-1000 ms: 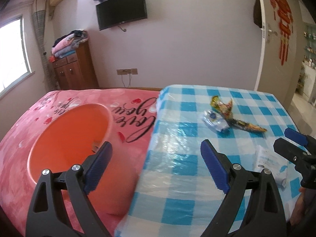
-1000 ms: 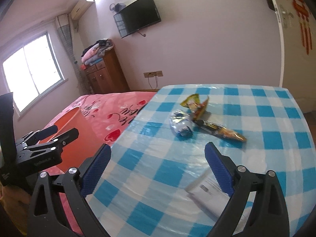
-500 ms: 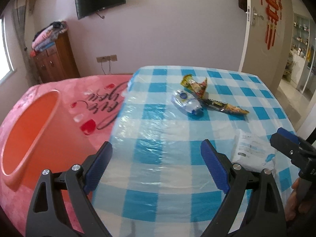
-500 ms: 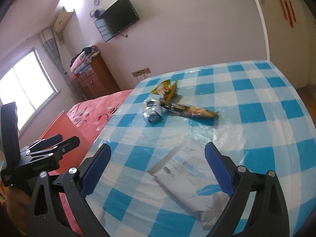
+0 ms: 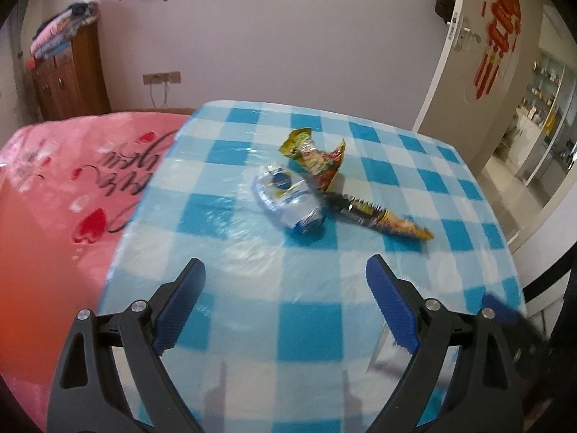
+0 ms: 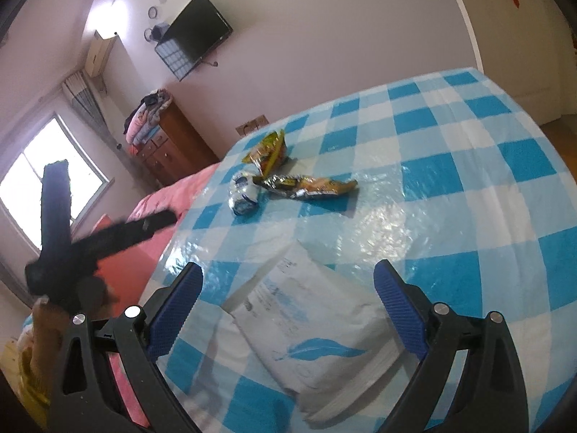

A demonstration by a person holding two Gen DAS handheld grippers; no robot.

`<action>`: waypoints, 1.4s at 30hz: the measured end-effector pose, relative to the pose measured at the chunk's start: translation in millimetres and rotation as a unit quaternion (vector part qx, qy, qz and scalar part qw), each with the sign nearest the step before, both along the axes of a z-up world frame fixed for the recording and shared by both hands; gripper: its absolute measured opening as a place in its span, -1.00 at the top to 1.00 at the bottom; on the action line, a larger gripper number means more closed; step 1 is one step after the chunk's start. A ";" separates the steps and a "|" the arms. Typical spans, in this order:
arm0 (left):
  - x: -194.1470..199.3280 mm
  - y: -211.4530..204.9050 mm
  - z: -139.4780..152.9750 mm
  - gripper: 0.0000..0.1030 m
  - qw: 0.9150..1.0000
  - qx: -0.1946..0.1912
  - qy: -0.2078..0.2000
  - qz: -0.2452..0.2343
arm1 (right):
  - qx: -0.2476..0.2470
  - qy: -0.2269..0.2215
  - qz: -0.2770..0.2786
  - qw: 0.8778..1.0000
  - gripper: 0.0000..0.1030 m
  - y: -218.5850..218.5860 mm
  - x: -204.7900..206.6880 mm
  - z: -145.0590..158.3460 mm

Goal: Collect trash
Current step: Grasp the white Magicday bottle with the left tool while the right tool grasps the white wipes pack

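Note:
Three pieces of trash lie together on the blue-checked table [image 5: 310,324]: a crumpled white-and-blue wrapper [image 5: 286,200], a yellow-green snack bag [image 5: 313,155] and a long dark-and-orange wrapper [image 5: 382,214]. My left gripper [image 5: 285,270] hangs open over the cloth, short of the crumpled wrapper, holding nothing. In the right wrist view a white tissue pack [image 6: 317,335] with a blue feather lies near the table's front edge. My right gripper [image 6: 288,270] is open above it, a finger on each side, not touching. The orange bin [image 6: 122,263] stands left of the table, behind the blurred left gripper [image 6: 108,234].
A pink bedspread [image 5: 90,180] lies against the table's left edge. A wooden dresser [image 5: 68,72] piled with clothes and a wall TV [image 6: 194,32] are at the back. An open doorway [image 5: 541,108] is on the right. The table's right edge [image 5: 505,245] drops off.
Both grippers have come forward and tilted down over the table. The left one swung right, off the orange bin towards the trash pile. The right one has sunk and rolled over the tissue pack.

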State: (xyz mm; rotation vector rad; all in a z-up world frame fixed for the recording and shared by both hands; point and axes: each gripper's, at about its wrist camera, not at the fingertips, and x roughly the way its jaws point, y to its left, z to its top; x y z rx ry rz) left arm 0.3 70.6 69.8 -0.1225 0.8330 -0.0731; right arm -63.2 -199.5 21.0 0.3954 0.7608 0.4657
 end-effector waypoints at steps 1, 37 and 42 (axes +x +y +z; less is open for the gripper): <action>7.9 -1.4 -2.7 -0.77 1.000 -0.005 0.003 0.002 | -0.003 0.004 0.004 1.000 -0.84 -0.5 1.2 -2.3; 128.0 -17.6 -57.5 -0.43 0.998 -0.007 0.040 0.055 | -0.059 0.013 0.067 0.996 -0.84 7.2 5.4 -15.2; 124.2 -19.2 -58.0 -0.25 0.997 0.013 0.030 0.064 | -0.075 0.012 0.070 0.995 -0.84 10.7 6.7 -16.4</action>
